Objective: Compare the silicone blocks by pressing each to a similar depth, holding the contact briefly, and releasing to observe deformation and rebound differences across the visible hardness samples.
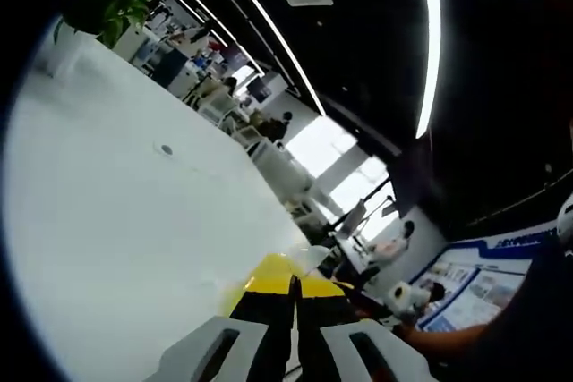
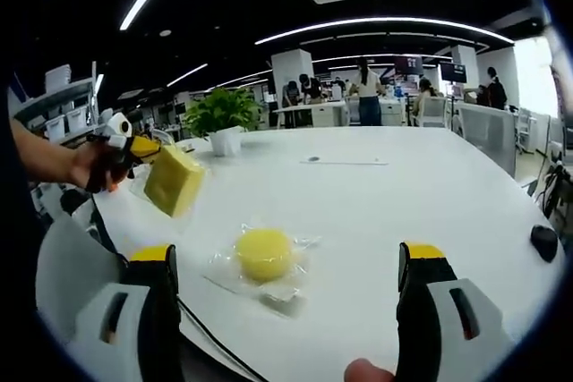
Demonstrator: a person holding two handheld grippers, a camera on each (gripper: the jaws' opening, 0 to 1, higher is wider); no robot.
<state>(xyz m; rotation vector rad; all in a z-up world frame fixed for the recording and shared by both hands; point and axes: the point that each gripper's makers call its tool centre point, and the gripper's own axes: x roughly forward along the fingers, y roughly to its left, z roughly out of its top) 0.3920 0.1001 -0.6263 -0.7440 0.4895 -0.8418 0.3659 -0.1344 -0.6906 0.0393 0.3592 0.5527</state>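
On the white worktop [image 2: 376,212] a round yellow block [image 2: 263,252] lies in clear wrap, likely soft, light; press its crown. Left gripper [image 2: 134,149] clamps a square yellow block [image 2: 174,180]; right gripper [image 2: 291,310] jaws spread, empty.

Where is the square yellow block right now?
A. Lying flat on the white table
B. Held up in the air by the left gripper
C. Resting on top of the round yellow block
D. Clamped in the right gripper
B: in the right gripper view the left gripper holds the square yellow block above the white table, apart from the round yellow block in its wrapper.
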